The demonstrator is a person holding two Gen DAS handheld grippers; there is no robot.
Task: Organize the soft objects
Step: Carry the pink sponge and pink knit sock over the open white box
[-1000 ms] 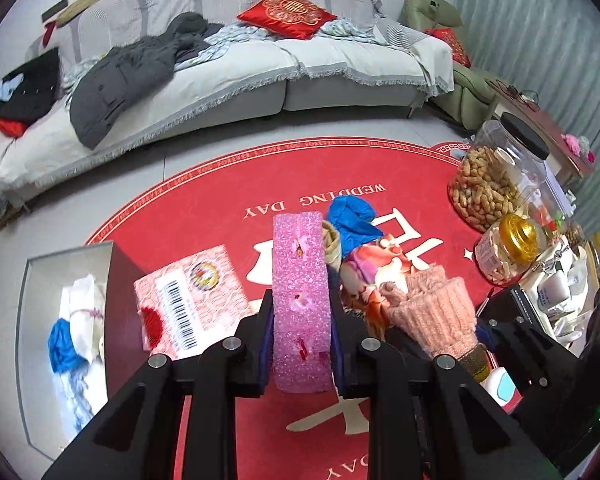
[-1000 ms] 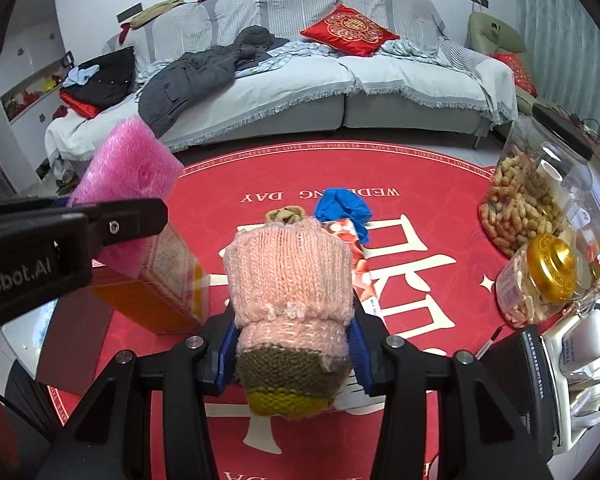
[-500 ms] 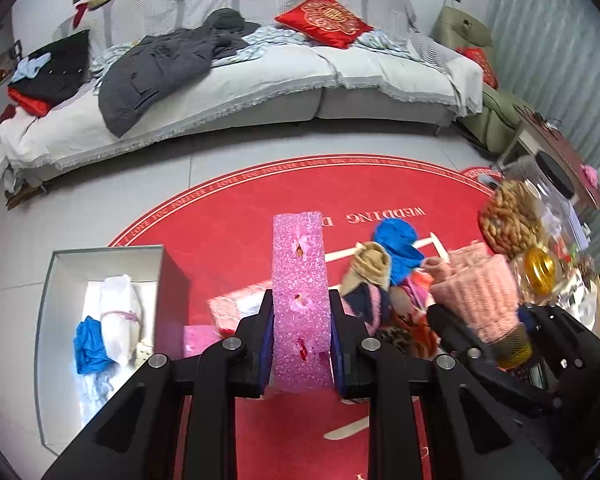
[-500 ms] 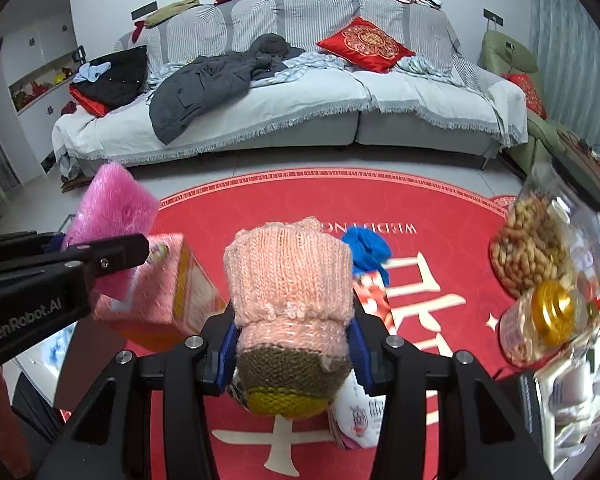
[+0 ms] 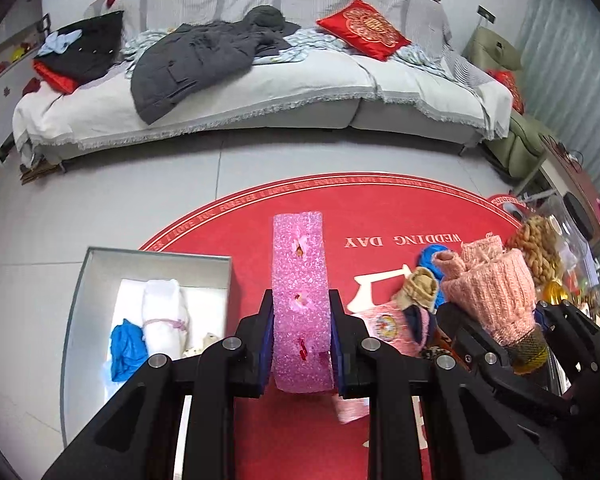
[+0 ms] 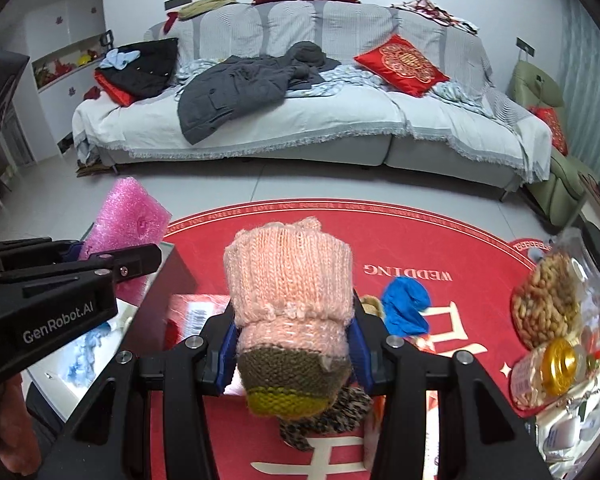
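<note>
My left gripper (image 5: 300,332) is shut on a pink foam sponge (image 5: 298,280) that stands upright between its pads. It hangs just right of a grey open box (image 5: 80,280) holding a white cloth roll (image 5: 162,312) and a blue cloth (image 5: 126,344). My right gripper (image 6: 290,340) is shut on a pink knitted glove (image 6: 288,276) with an olive and yellow cuff. In the left wrist view that glove (image 5: 487,292) and gripper show at the right. The sponge (image 6: 130,216) and left gripper (image 6: 100,264) show at the left of the right wrist view.
On the round red rug (image 5: 379,208) lie a blue cloth (image 6: 405,306), a tan sock (image 5: 417,288), a leopard-print piece (image 6: 327,416) and a pink packet (image 5: 383,328). Jars of peanuts (image 6: 547,300) stand at the right. A grey sofa (image 6: 300,128) with clothes is behind.
Both grippers have carried their loads leftward and somewhat up. The open box has come nearer the middle of the left wrist view, and the rug pile has slid right.
</note>
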